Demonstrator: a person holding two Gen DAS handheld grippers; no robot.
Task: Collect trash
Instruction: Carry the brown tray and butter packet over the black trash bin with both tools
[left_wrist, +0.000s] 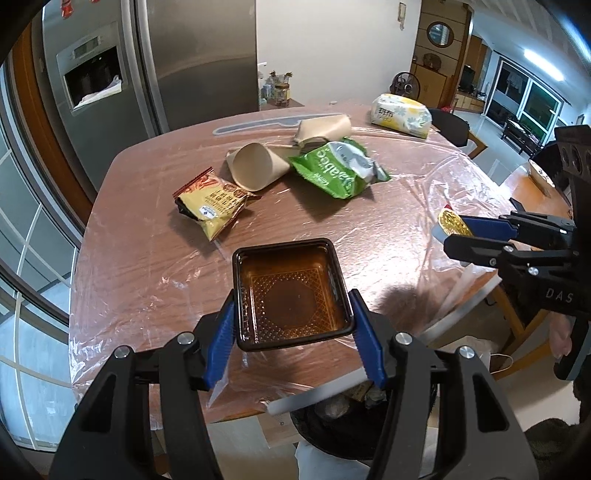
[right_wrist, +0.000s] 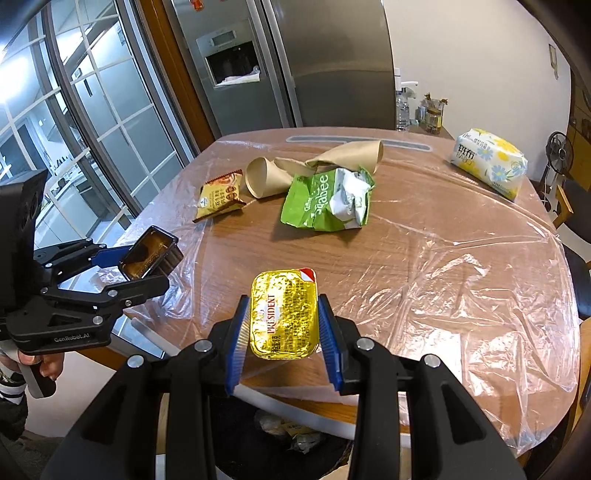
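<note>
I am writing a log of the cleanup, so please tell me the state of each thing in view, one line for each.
Left tongs: shut on the brown plastic tray.
Brown plastic tray: empty, held above the table edge.
Right tongs: shut on the butter portion.
Butter portion: foil lid on, held up.
Green snack bag: torn open, crumpled, lying on the table.
Yellow snack packet: lying on the table.
Paper cups: tipped over.
Tissue pack: lying on the table.

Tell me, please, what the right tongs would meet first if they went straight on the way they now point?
Probably the green snack bag. The right tongs, shut on the butter portion, aim over bare table wrap toward it, though their height above the table is unclear, so they might pass above.
</note>
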